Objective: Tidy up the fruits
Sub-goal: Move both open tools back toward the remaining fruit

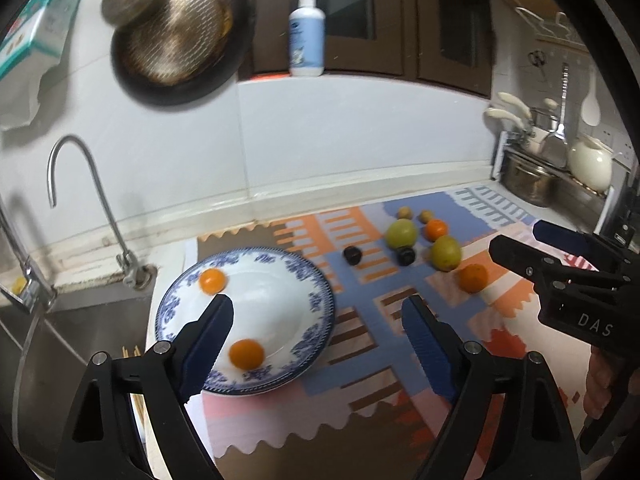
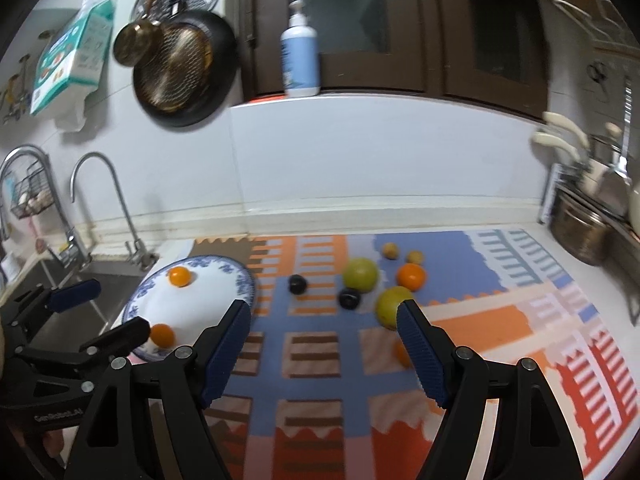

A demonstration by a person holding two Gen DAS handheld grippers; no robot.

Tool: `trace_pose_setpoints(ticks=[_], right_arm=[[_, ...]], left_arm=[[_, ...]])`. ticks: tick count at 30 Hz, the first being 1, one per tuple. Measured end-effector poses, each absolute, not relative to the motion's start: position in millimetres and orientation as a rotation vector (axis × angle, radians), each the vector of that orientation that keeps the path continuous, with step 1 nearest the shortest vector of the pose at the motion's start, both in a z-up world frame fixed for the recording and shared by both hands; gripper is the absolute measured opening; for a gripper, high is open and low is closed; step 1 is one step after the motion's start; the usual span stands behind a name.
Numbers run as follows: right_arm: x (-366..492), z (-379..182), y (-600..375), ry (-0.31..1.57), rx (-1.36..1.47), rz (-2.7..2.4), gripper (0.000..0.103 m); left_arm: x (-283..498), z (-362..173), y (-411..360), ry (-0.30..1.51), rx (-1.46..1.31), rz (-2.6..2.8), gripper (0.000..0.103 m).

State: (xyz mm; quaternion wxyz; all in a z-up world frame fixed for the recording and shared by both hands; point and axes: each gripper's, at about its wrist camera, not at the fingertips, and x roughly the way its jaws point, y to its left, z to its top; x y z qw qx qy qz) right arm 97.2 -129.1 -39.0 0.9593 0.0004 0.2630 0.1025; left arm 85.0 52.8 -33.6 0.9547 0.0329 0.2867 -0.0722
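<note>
Left gripper [image 1: 318, 316]: fingers spread wide, nothing between them; poised above the near rim of the plate, left finger overlapping the plate's interior in the left wrist view.

Right gripper [image 2: 324, 322]: fingers likewise wide apart, holding nothing; poised over the mat, its right fingertip in front of the nearer green fruit and partly covering an orange fruit [image 2: 401, 351] lying on the mat.

Plate [image 1: 280, 264]: white with blue floral rim, on the left end of the mat, just beside the sink [image 1: 80, 332]. Contents: two orange fruits, one at the far left [image 1: 212, 281], one at the near edge [image 1: 247, 354].

Mat [image 2: 312, 360]: patterned in orange, blue, pink and brown, covering the counter.

Loose fruit on mat, right of the plate, grouped close together:
- two green fruits, one farther [image 2: 361, 275], one nearer [image 2: 390, 307];
- two dark fruits [image 2: 297, 283], [image 2: 349, 298];
- one orange fruit [image 2: 411, 276] behind the nearer green one;
- two small yellowish fruits [image 2: 390, 251], [image 2: 415, 257] at the back.

Surroundings: curved faucet [image 1: 86, 200] behind the sink; dark pan [image 1: 176, 44] on the wall; pump bottle [image 1: 306, 32] on the ledge; metal pot [image 1: 528, 184] at the far right.
</note>
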Motion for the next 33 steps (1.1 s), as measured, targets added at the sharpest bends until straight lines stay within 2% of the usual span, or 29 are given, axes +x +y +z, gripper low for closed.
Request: trace_pose_setpoints(ticks=[10,22,26,29,33], right_arm=[[78.0,-41.5,-169.9,0.523,0.047,0.070,0.076],[95.6,-60.2,-194.1,0.570,0.058,0.053,0.076],[104.5,-70.5,-198.8,0.587,0.068,0.050,0.076],[115.0,-80.3,-201.0,0.614,0.091,0.050,0.076],[126.8,-92.5,-201.3,0.642,0.109,0.045,0.075]], left_arm=[[91.4,-28.1,16.1,0.525,0.135,-0.229,0.086],[127.8,-36.1,-20.1,0.530,0.193,-0.323,0.085],[147.2,-44.1,-29.8,0.546,0.200,-0.354,0.079],[161.2,-52.2,-34.7,0.563,0.201,-0.369,0.071],[180.3,-63.9,-39.7,0.582,0.192,-0.383,0.068]])
